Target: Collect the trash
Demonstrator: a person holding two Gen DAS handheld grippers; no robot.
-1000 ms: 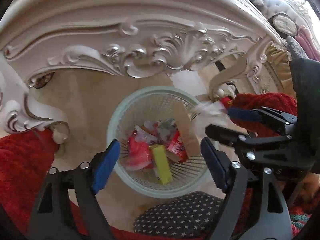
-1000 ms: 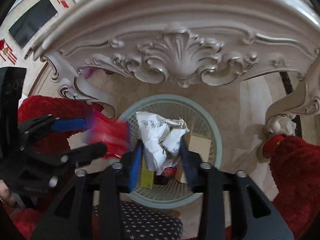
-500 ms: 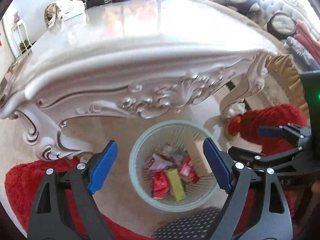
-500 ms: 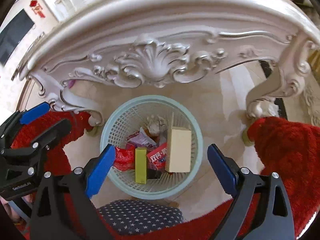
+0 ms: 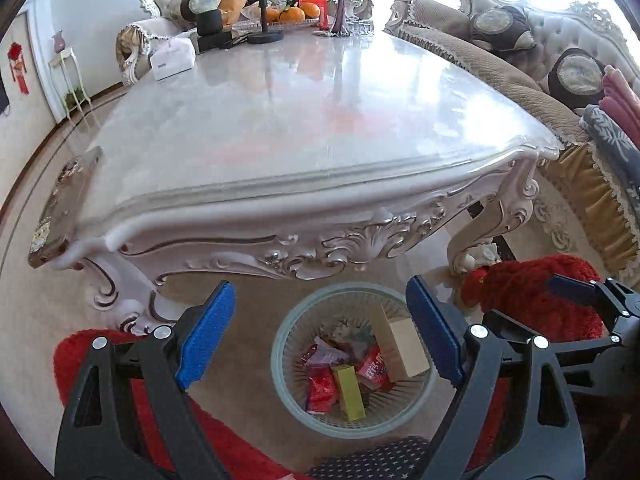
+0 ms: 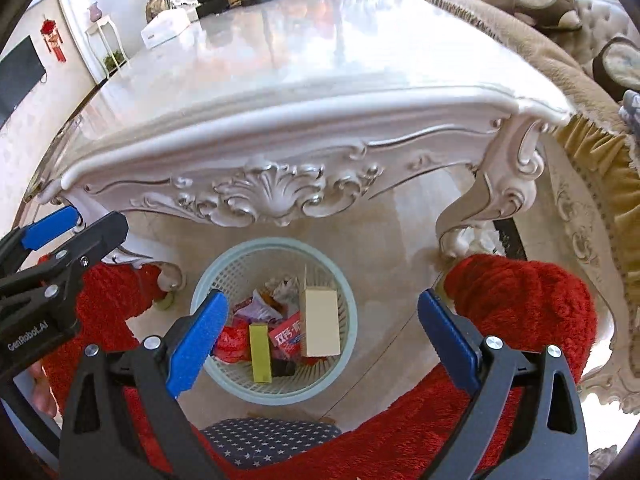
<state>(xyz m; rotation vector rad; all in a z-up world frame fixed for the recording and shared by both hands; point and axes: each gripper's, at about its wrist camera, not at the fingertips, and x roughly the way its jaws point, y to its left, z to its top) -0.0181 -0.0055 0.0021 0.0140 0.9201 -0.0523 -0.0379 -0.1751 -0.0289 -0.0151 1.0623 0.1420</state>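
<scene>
Table [image 5: 304,120]: fills the upper frame; its near top looks bare, so the next sweep should scan the far end.
Basket [image 6: 344,384]: lower centre, on the floor under the table edge, holding the trash.
Trash [image 6: 320,322]: cream box, yellow box, red wrappers; red pack print unreadable.
Left gripper [image 5: 320,344]: jaws wide apart, holding nothing.
Right gripper [image 6: 320,336]: jaws wide apart, holding nothing.
Writing: "GenRobot.AI" on the left gripper's body, left edge of the right wrist view.

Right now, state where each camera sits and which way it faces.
Left wrist: on the left gripper, facing forward and down over the table at the basket; own open jaws and the right gripper show.
Right wrist: on the right gripper, same aim; the left gripper shows.
Shared: table, basket.
</scene>
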